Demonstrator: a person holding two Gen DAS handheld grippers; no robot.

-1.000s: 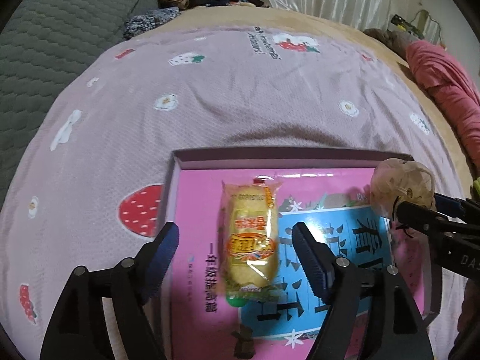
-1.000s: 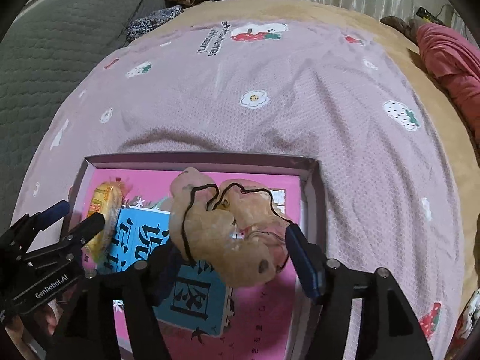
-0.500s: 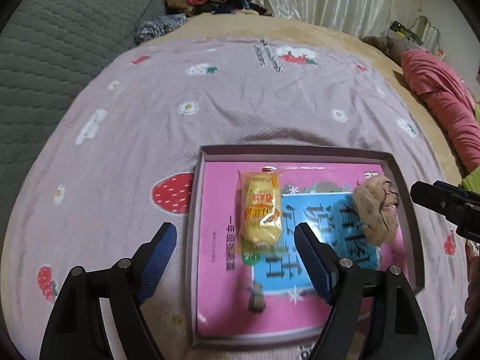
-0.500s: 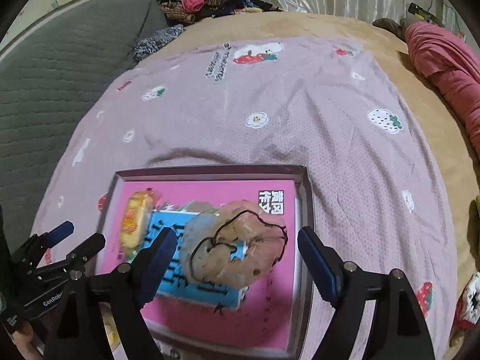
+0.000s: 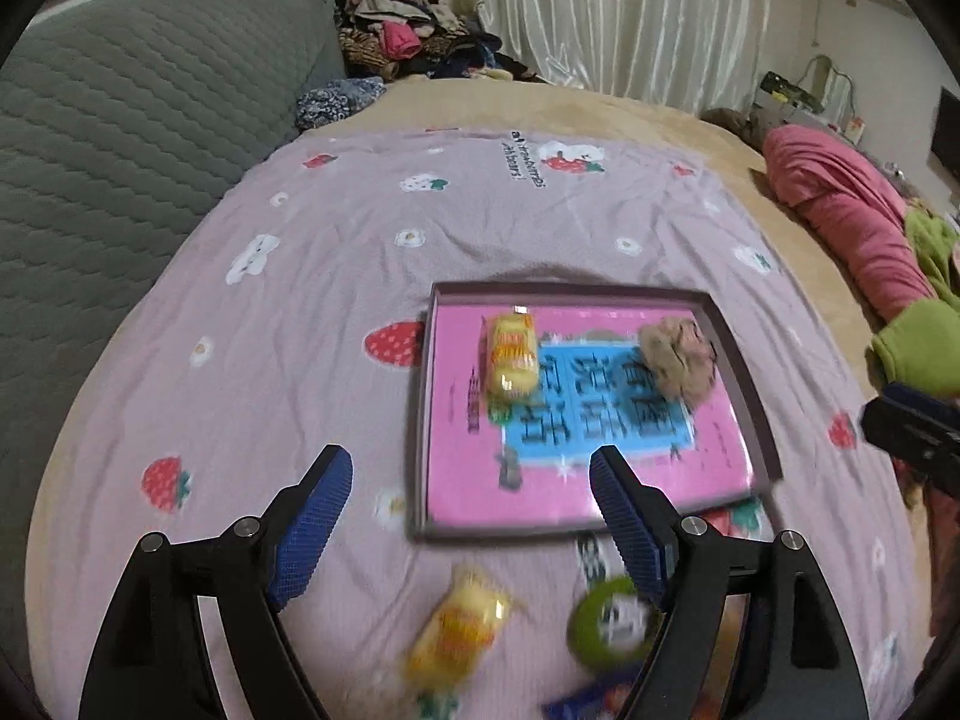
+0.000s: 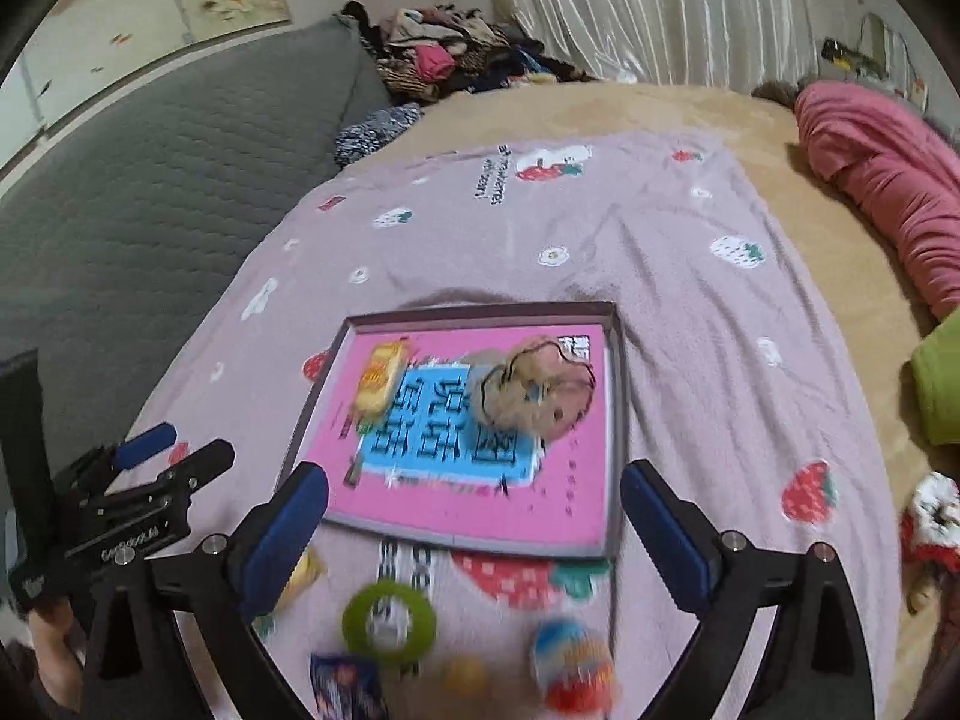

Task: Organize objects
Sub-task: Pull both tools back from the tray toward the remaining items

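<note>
A wide bed fills the room, its tan cover (image 5: 630, 114) mostly under a lilac blanket (image 5: 336, 312) printed with strawberries and daisies. Along one side runs a grey quilted headboard (image 5: 120, 138); at the far end a heap of clothes (image 5: 408, 42) lies before pale curtains (image 5: 630, 12), and a rolled pink quilt (image 5: 840, 210) with something green (image 5: 918, 342) beside it lies along the other edge.

In the middle of the blanket sits a shallow grey-rimmed tray (image 5: 744, 384) lined with a pink and blue book cover. In it lie a yellow wrapped snack (image 5: 510, 354) toward its left side and a tan cloth pouch with a black cord (image 6: 534, 390) toward its right, the two apart from each other.

Nearer than the tray, loose on the blanket, are a second yellow snack (image 5: 456, 630), a green ring (image 6: 389, 615), a blue packet (image 6: 345, 687), a small orange ball (image 6: 465, 678) and a blue, white and red rounded thing (image 6: 573, 660). All are blurred, so I cannot read what they are.

The left gripper (image 5: 471, 525) hangs above the blanket with its blue pads set wide, nothing between them. The right gripper (image 6: 474, 531) is spreading its jaws wider over the tray's near rim, and it too is empty, clear of the pouch. In the right wrist view the left tool shows at the left edge with part of a hand (image 6: 48, 648) under it.

Near the right edge of that view a red and white thing (image 6: 933, 519) is cut off.
</note>
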